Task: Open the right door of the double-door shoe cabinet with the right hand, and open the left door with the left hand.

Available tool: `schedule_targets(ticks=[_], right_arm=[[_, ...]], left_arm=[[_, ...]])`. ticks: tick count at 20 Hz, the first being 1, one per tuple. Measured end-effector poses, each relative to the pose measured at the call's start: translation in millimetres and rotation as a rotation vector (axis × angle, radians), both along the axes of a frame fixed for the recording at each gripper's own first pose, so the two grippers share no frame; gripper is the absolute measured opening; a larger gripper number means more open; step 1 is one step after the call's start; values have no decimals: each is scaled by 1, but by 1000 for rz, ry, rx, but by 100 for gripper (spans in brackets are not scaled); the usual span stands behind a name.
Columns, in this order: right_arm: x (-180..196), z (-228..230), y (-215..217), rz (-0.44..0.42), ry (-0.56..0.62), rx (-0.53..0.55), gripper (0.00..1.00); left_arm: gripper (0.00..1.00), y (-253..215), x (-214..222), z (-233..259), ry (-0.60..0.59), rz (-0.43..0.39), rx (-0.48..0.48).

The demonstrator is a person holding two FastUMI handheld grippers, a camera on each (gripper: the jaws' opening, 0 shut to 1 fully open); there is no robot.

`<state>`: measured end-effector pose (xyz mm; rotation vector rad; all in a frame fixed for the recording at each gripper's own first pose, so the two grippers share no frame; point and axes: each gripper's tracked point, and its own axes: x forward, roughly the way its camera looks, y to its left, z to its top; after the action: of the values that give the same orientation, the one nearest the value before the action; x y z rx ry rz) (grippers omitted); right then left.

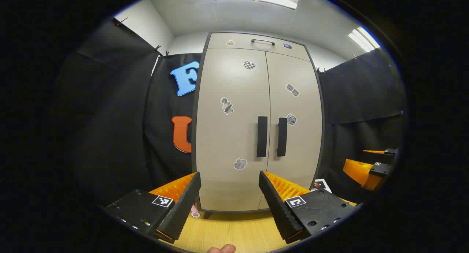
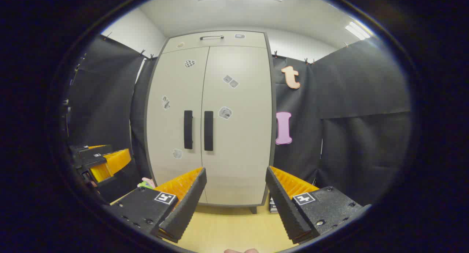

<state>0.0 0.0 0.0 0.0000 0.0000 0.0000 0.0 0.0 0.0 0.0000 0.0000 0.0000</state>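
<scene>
Two doors of the shoe cabinet (image 1: 256, 128) are closed, their inner edges meeting at a thin vertical seam. It stands upright on the wooden floor (image 1: 234, 231), against the black cloth wall. The left door (image 1: 231, 135) and the right door (image 1: 296, 135) each carry a black vertical handle just beside the seam: the left handle (image 1: 262, 136) and the right handle (image 1: 281, 136) are near each other but apart. Several small stickers are scattered over both doors. Above the doors runs a narrow drawer front (image 1: 256, 43) with a slim dark handle.

In the left gripper view, the left gripper (image 1: 230, 198) hovers in front of the lower part of the cabinet, well apart from it, its fingers (image 1: 183, 205) spread wide with nothing between them. The right gripper (image 1: 370, 168) shows off at the right edge of that view, too cropped there to read.

In the right gripper view, the right gripper (image 2: 236, 198) also faces the cabinet's lower part, well clear of the handles, its fingers (image 2: 187, 205) spread and empty.
</scene>
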Motion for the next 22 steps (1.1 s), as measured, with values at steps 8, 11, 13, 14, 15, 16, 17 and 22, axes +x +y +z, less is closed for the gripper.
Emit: schedule_targets(ticks=[8, 11, 13, 14, 15, 16, 17, 22], right_arm=[[-8, 6, -6, -23, -7, -17, 100], [-10, 3, -4, -19, -10, -25, 100], [-10, 0, -2, -11, 0, -20, 100], [-11, 0, -1, -10, 2, -18, 100], [-11, -2, -1, -11, 4, -17, 100], [-12, -3, -1, -13, 8, -17, 100], [-12, -3, -1, -15, 8, -16, 100], [-12, -4, -4, -26, 10, -11, 100]], left_arm=[[95, -13, 2, -12, 30, -32, -16], [95, -12, -1, -9, 19, -31, -9], [95, -12, -2, -7, 14, -32, -3], [95, -13, -2, -8, 12, -32, -3], [95, -13, -2, -8, 13, -33, -3], [95, -13, -3, -9, 15, -35, -2], [95, -12, -2, -9, 16, -36, -1], [95, -9, -1, -9, 12, -35, -3]])
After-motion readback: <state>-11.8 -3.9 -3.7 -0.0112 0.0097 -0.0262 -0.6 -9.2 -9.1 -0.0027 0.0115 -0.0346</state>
